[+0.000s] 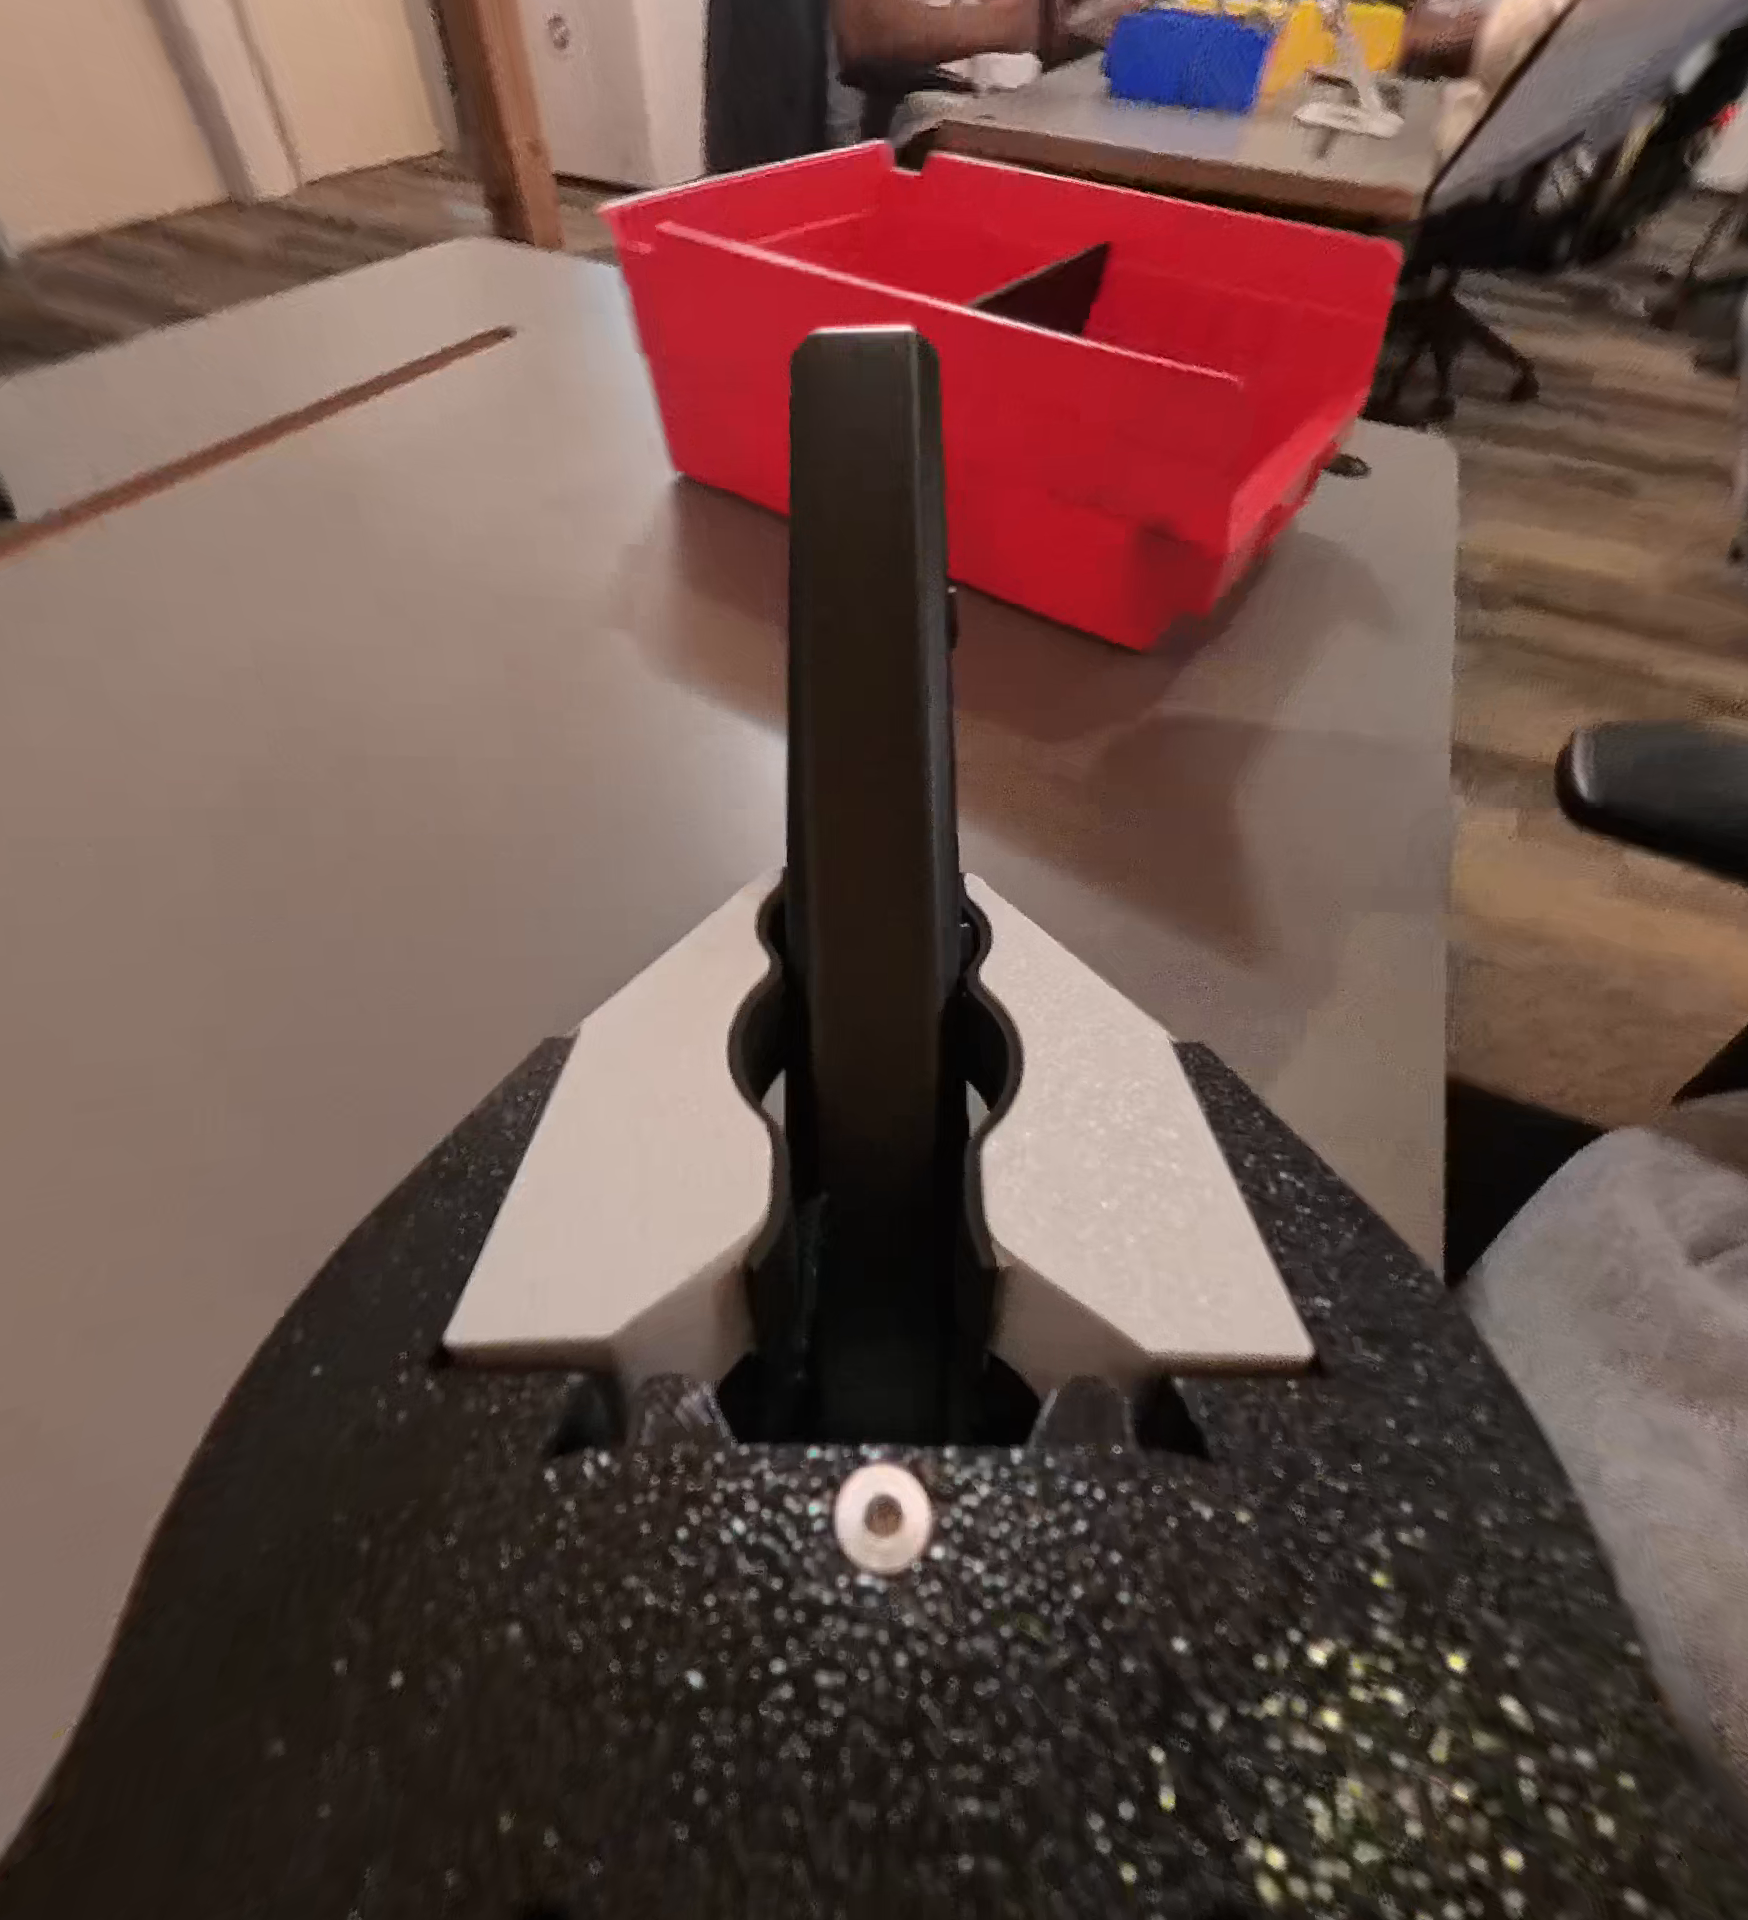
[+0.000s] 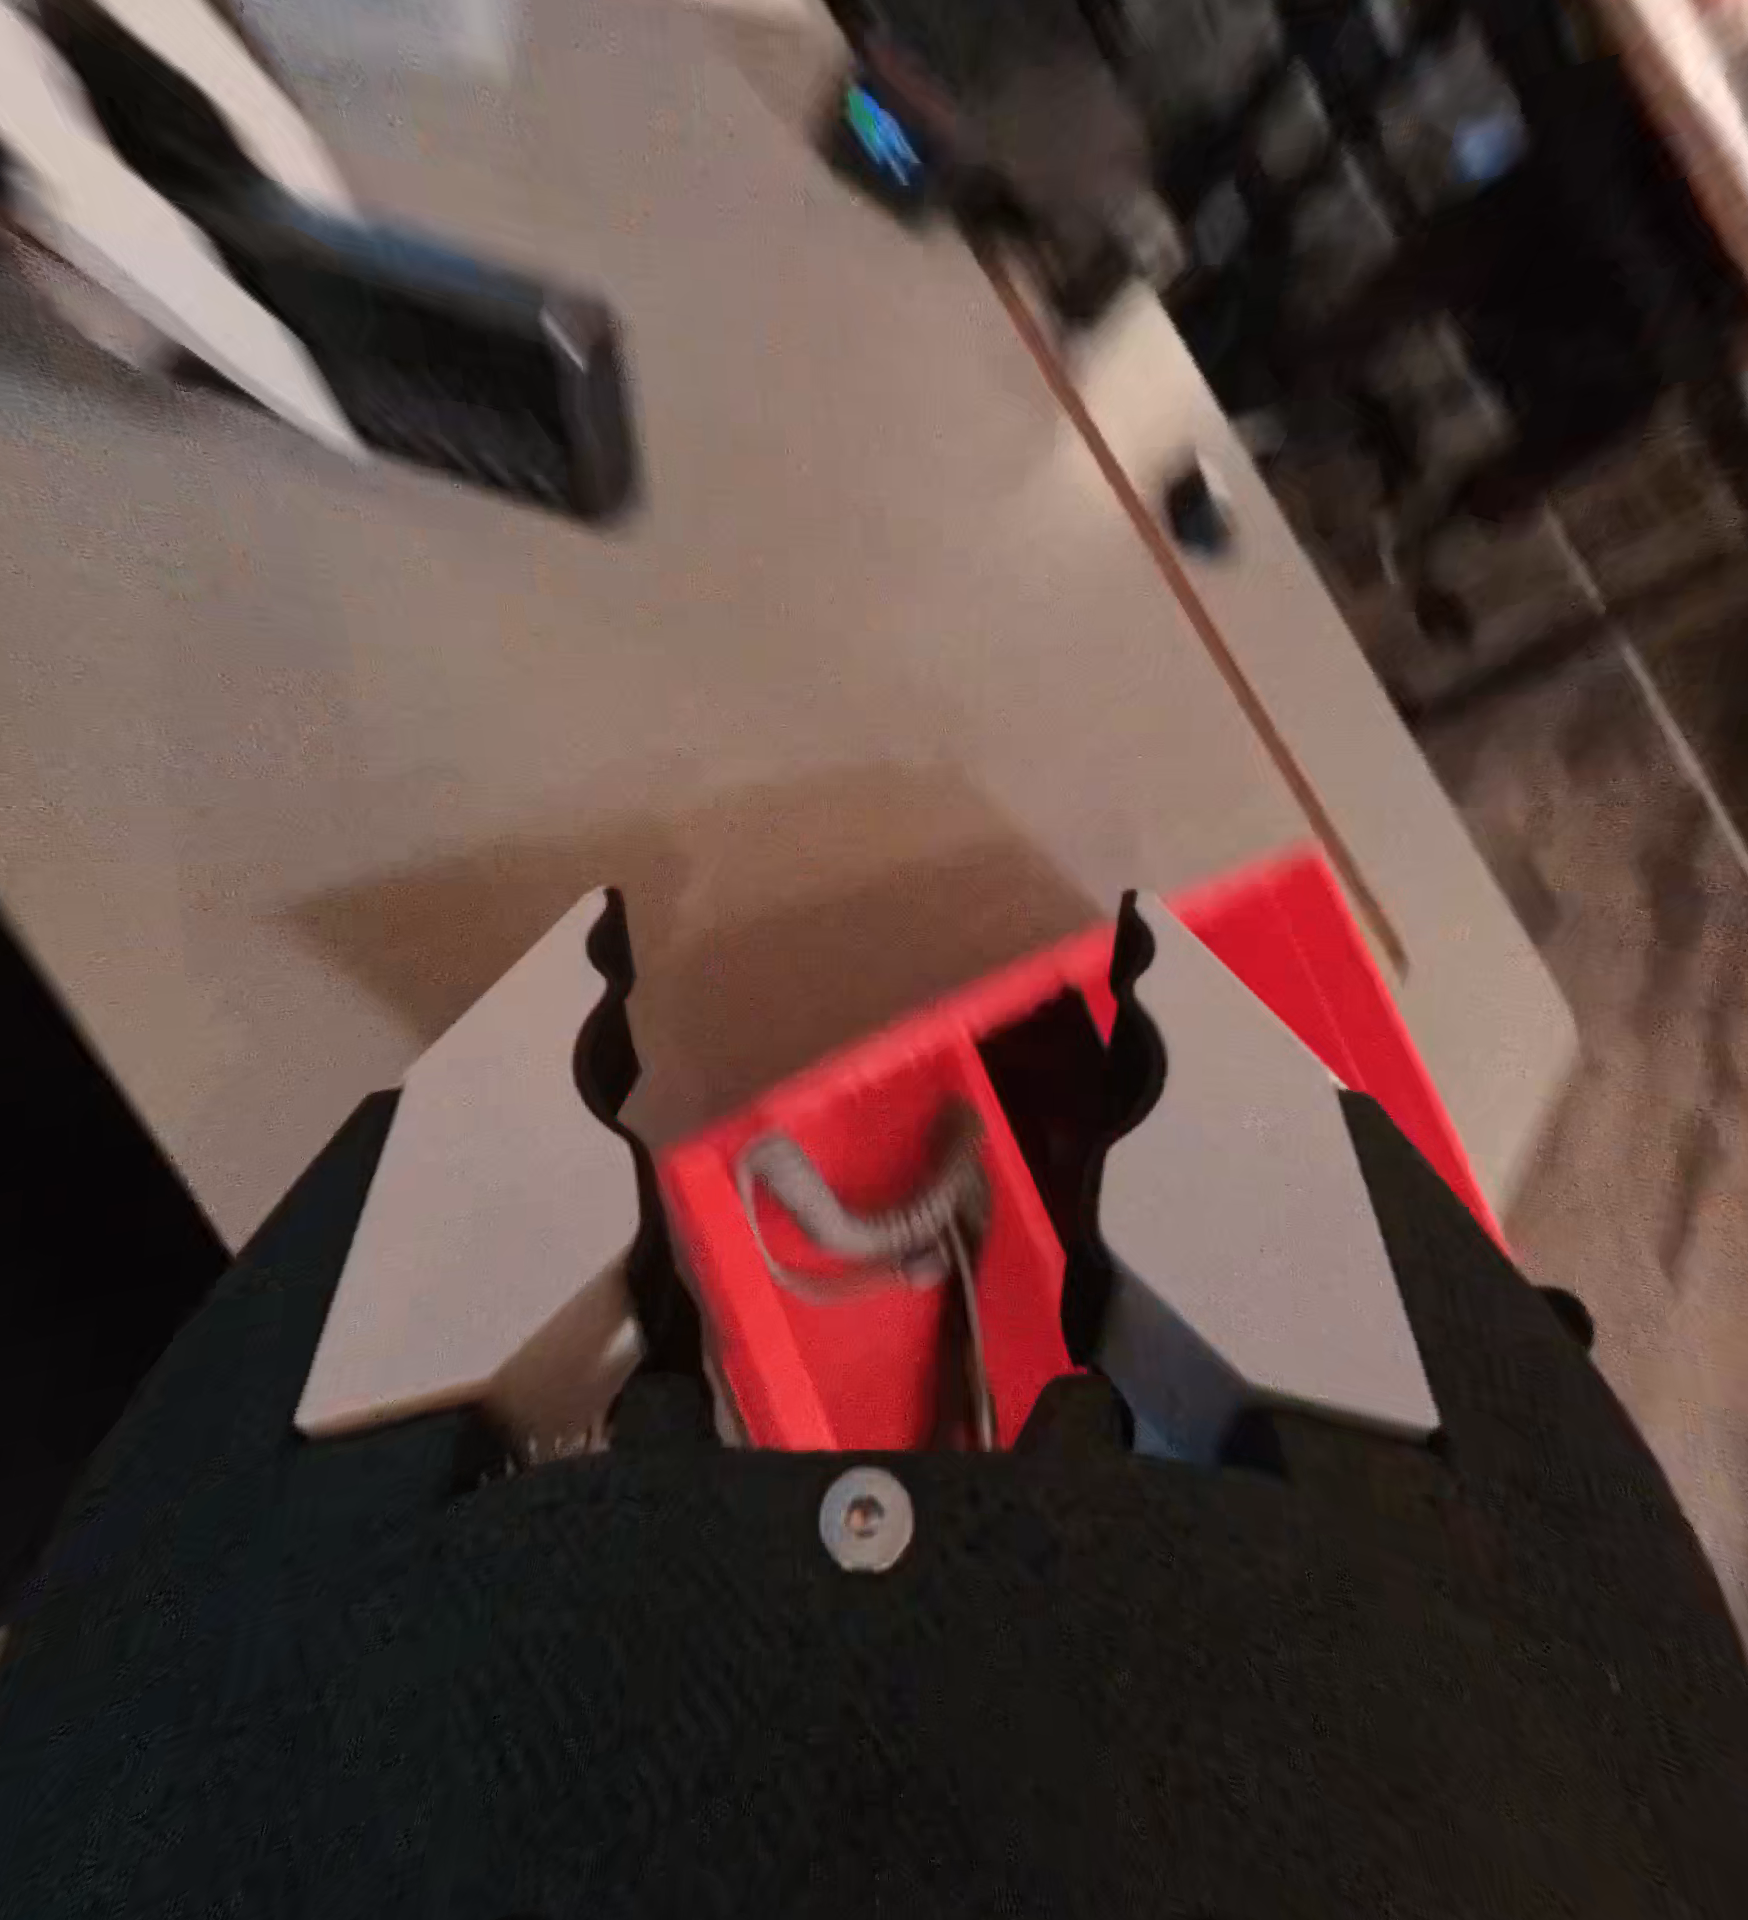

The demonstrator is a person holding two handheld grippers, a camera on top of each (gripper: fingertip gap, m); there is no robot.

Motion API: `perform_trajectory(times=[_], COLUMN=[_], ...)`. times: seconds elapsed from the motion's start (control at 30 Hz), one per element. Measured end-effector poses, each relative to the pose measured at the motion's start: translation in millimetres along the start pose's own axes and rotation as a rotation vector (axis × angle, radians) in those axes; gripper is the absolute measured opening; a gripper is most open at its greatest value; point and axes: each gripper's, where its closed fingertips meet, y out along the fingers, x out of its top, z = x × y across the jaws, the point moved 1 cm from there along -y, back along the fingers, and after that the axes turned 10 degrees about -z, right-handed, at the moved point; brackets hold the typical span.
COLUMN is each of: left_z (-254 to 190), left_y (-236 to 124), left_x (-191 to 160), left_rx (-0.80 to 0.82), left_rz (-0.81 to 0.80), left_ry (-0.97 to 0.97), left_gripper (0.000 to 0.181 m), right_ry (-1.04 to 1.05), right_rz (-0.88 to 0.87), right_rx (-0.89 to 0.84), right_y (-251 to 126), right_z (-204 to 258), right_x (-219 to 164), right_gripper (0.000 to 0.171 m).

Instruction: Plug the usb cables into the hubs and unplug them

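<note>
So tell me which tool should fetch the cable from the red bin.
Right. The right tool is open and hovers directly over the red bin, with the grey cable between its fingers. The left tool is already shut on the black hub.

Left claw (image 1: 865,914) had a rough, speckled black plastic body and matt grey fingers (image 1: 641,1143). The bin (image 1: 1109,499) looked like smooth red plastic, and the surface (image 1: 330,779) was a matt grey laminate.

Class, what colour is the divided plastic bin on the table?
Red plastic bin, clearest in the left wrist view.
</note>
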Motion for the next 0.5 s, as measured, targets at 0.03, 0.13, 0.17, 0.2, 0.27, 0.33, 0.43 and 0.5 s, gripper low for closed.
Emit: perform_trajectory(times=[0.03, 0.13, 0.17, 0.2, 0.27, 0.33, 0.43, 0.5], left_z=[-7.2, -33.1, -41.1, -47.2, -52.9, -52.0, -47.9, -42.4], left_y=[1.4, 3.2, 3.5, 4.1, 6.0, 7.2, 8.3, 10.3], left_x=[1.1, 4.1, 4.3, 4.0, 2.3, -0.6, -1.1, 9.8], left_rx=[-0.03, -0.128, -0.152, -0.167, -0.167, -0.15, -0.125, -0.078], left_rz=[-0.001, -0.012, -0.008, -0.001, 0.027, 0.057, 0.045, -0.024], left_ry=[0.063, 0.291, 0.355, 0.408, 0.482, 0.518, 0.514, 0.439], left_gripper=[0.025, 0.026, 0.026, 0.026, 0.025, 0.026, 0.026, 0.06], right_ry=[-0.051, -0.223, -0.262, -0.292, -0.374, -0.504, -0.619, -0.606], right_rz=[-0.089, -0.089, -0.055, -0.015, 0.099, 0.226, 0.263, 0.26], right_rx=[0.099, 0.293, 0.349, 0.407, 0.497, 0.542, 0.525, 0.529], right_y=[11.7, 50.6, 62.6, 73.0, 87.5, 93.5, 100.0, 98.8], right_z=[23.5, 74.7, 88.0, 101.4, 123.1, 133.7, 132.7, 127.1], right_x=[26.0, 50.2, 49.1, 46.5, 33.9, 16.5, 11.8, 12.6], right_gripper=[0.094, 0.099, 0.099, 0.099, 0.075, 0.051, 0.026, 0.025])
